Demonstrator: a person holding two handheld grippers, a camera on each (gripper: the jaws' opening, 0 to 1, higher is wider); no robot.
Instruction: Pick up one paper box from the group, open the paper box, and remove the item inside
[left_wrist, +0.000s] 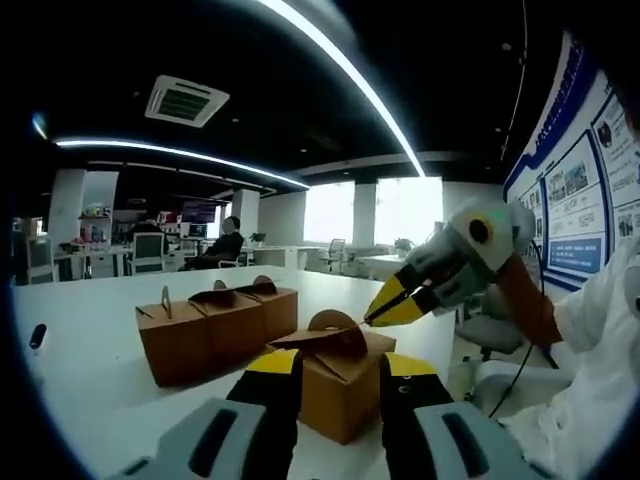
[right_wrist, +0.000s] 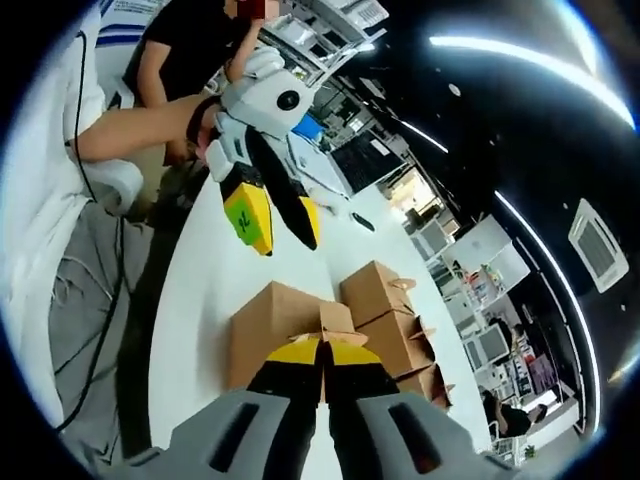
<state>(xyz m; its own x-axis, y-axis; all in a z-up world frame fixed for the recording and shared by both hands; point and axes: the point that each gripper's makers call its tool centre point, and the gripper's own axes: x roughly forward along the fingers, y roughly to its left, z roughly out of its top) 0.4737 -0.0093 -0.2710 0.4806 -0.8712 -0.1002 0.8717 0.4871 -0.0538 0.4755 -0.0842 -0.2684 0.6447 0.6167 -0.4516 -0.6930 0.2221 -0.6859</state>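
The small brown paper box with a rounded tab handle (left_wrist: 343, 385) stands on the white desk (left_wrist: 90, 380) directly between the left gripper (left_wrist: 340, 378)'s two yellow-tipped black fingers (left_wrist: 275, 372), which stand wide apart, one at each side of the box; whether they press on its walls cannot be told. The box's top flaps are partly lifted. The right gripper (left_wrist: 378, 316) reaches in from the right of these fingers, its yellow tips together at the edge of the handle tab.

In the right gripper view, that gripper's own fingers (right_wrist: 295, 352) are pressed together on the thin cardboard tab (right_wrist: 336, 318) at the top of the same box (right_wrist: 268, 330), and the left gripper (right_wrist: 285, 240) hangs beyond them with its fingers spread.

Just beyond the held box, a row of three more brown paper boxes (left_wrist: 215, 325) stands close together, each touching the next, near but apart from the box at the fingers. Bare desk lies open to the left of the left gripper's fingers and past the row; the desk's edge runs close on the right, where a person's white sleeve (left_wrist: 600, 350) shows.
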